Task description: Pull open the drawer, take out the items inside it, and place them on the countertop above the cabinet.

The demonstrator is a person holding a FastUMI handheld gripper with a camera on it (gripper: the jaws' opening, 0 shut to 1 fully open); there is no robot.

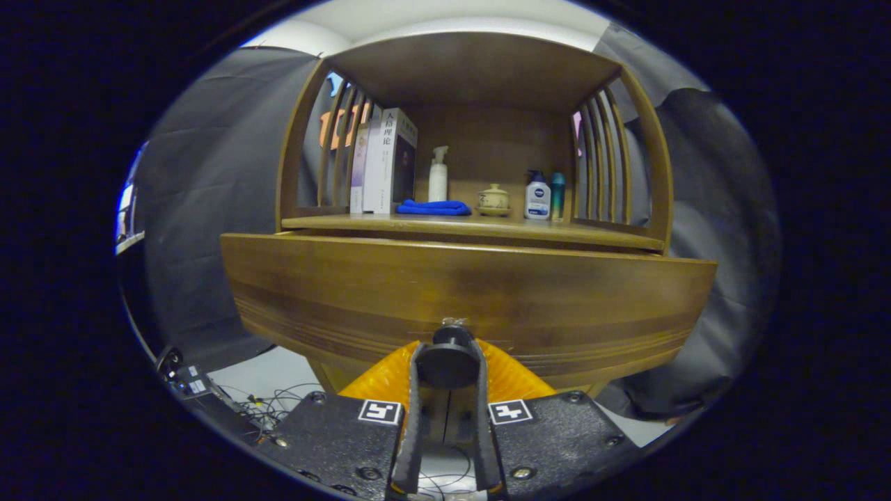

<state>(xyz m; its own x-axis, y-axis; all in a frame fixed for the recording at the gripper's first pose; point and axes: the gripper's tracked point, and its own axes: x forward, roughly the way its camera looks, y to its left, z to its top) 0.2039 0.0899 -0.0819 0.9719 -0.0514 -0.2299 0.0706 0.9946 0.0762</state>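
A wide wooden drawer front (pixel 466 292) stands pulled out toward me, hiding what lies inside the drawer. Its round dark knob (pixel 449 355) sits at the bottom middle of the front. My gripper (pixel 447 351) is shut on this knob, one finger pressing on each side. Above the drawer runs the cabinet's countertop (pixel 480 227), a wooden shelf with slatted sides.
On the countertop stand books (pixel 384 161), a white pump bottle (pixel 438 175), a folded blue cloth (pixel 434 207), a small lidded cup (pixel 493 199), a white lotion bottle (pixel 537 196) and a teal bottle (pixel 557 195). Cables (pixel 271 403) lie on the floor at lower left.
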